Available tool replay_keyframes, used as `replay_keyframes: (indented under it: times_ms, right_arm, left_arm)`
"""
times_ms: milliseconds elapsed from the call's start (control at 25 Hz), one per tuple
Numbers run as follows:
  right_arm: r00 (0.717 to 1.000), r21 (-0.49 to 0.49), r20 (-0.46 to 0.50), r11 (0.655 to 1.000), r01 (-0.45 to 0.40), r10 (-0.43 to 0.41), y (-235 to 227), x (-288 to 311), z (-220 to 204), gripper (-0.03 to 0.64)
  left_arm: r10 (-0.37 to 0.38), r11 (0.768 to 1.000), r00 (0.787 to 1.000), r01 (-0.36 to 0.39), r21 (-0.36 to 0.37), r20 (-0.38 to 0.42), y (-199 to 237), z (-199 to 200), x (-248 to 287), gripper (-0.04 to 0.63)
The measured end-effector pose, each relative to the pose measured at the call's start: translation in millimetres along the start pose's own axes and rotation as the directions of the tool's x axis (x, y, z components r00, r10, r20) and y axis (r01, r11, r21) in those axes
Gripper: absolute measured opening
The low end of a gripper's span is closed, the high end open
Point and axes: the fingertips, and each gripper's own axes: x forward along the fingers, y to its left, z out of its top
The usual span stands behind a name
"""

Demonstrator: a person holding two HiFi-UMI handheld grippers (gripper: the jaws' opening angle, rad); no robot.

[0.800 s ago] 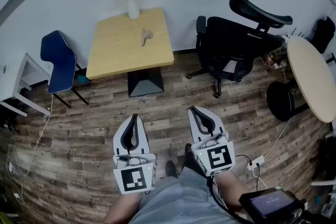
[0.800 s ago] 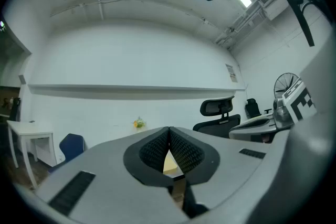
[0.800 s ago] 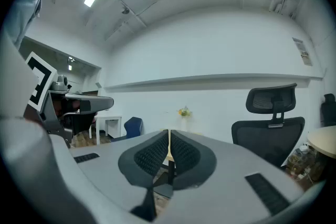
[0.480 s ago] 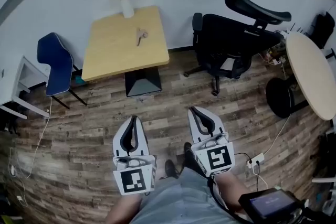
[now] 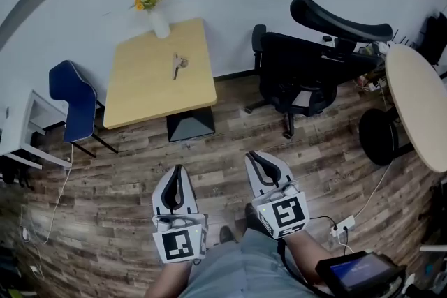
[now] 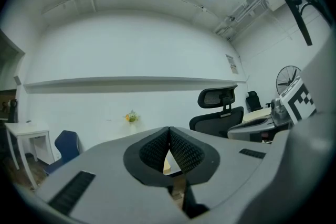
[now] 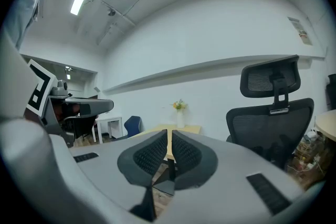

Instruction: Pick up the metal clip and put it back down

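Note:
The metal clip lies on the light wooden table across the room, near a white vase of flowers. Both grippers are held low near the person's body, over the wood floor and far from the table. The left gripper is shut with nothing between its pads. The right gripper also has its pads together and holds nothing. In the right gripper view the table and vase show just past the jaws; the clip is hidden there.
A blue chair stands left of the table and a black office chair to its right. A round table is at the far right, a white table at the far left. Cables and a power strip lie on the floor.
The head view has swung, so the table with the clip now sits further left and a little lower in it. Both grippers stay shut and empty, roughly where they were.

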Motion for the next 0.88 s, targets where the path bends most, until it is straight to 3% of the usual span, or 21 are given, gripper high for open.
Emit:
replay_keyframes:
  times_ms: [360, 880]
  right_arm:
    - [0.995, -0.032, -0.005, 0.994, -0.101, 0.101, -66.2, 45.9, 30.1, 0.054]
    - [0.984, 0.021, -0.066, 0.986, -0.163, 0.164, -78.8, 175.5, 5.4, 0.054]
  left_arm:
    - [0.075, 0.997, 0.997, -0.075, 0.011, 0.020, -21.4, 30.1, 69.9, 0.017]
    - [0.126, 0.992, 0.991, -0.127, -0.010, -0.054, 52.3, -14.8, 170.7, 0.017]
